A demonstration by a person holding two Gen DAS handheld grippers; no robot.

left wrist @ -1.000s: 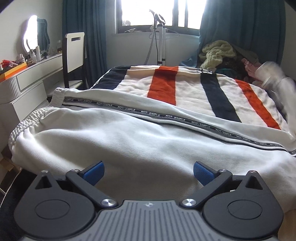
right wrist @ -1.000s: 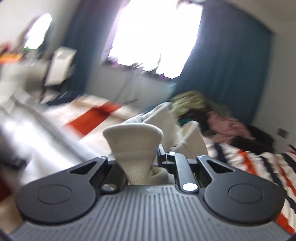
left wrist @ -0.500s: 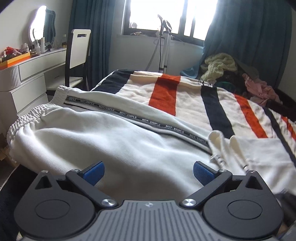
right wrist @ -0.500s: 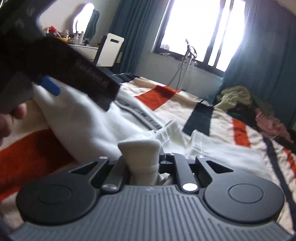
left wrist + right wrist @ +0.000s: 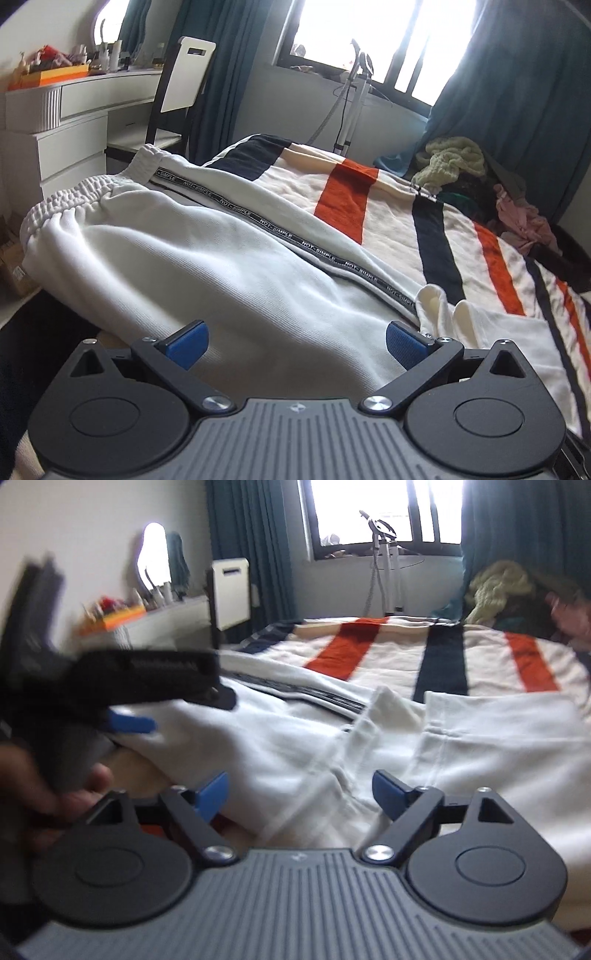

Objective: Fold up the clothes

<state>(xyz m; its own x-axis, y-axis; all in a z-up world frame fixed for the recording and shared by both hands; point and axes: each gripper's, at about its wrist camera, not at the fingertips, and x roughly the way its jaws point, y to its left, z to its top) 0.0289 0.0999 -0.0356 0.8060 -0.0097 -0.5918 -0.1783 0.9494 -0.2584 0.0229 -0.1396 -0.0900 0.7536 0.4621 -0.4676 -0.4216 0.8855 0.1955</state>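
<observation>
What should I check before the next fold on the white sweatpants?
1. Right tongs released: ok, jaws have just been opening, nothing clamped between them.
2. Left tongs free: ok, open above the white ribbed-cotton sweatpants.
3. Folded-over leg cuffs settled on the sweatpants: ok.
4. Elastic waistband on the bed: not ok, it hangs at the edge.
5. Striped cream, orange and navy blanket clear beyond the sweatpants: ok.
6. Cuffs aligned evenly: cannot tell, blurred.

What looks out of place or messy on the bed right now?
The white pants lie skewed, one cuff flipped up over the leg. A heap of clothes sits jumbled at the far corner of the striped blanket.
</observation>
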